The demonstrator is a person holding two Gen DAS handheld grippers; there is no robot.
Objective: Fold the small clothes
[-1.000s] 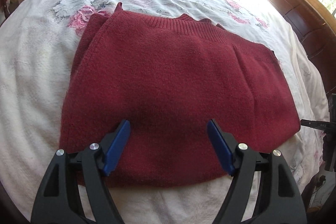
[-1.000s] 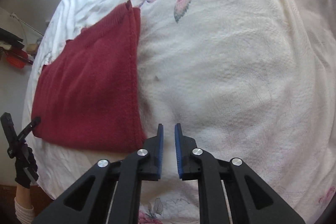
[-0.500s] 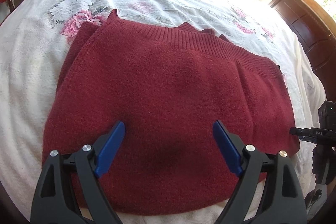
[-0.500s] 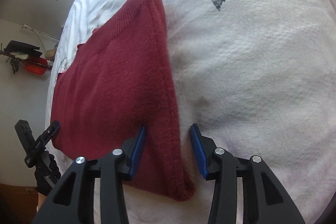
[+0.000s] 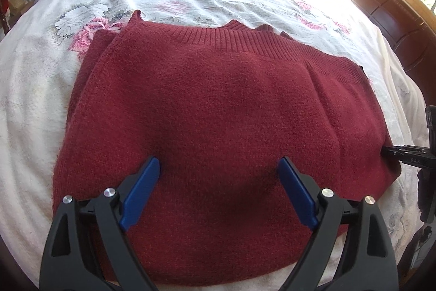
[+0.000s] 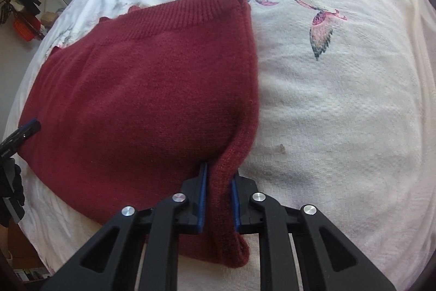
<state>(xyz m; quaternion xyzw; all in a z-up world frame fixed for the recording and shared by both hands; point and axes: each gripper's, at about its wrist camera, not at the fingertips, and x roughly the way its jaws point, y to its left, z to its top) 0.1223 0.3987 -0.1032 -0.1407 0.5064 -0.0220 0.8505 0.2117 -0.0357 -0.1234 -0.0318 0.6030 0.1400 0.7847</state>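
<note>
Right wrist view: we've got one red sweater lying folded on the flowery bedspread, our right gripper pinching its near right edge. Our left gripper hovers spread wide over its near edge, gripping nothing.

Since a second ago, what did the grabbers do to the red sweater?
The right gripper moved left to the sweater, opened, then shut on its edge. The left gripper stayed open over the sweater, a bit closer. The sweater stayed folded on the bed.
</note>
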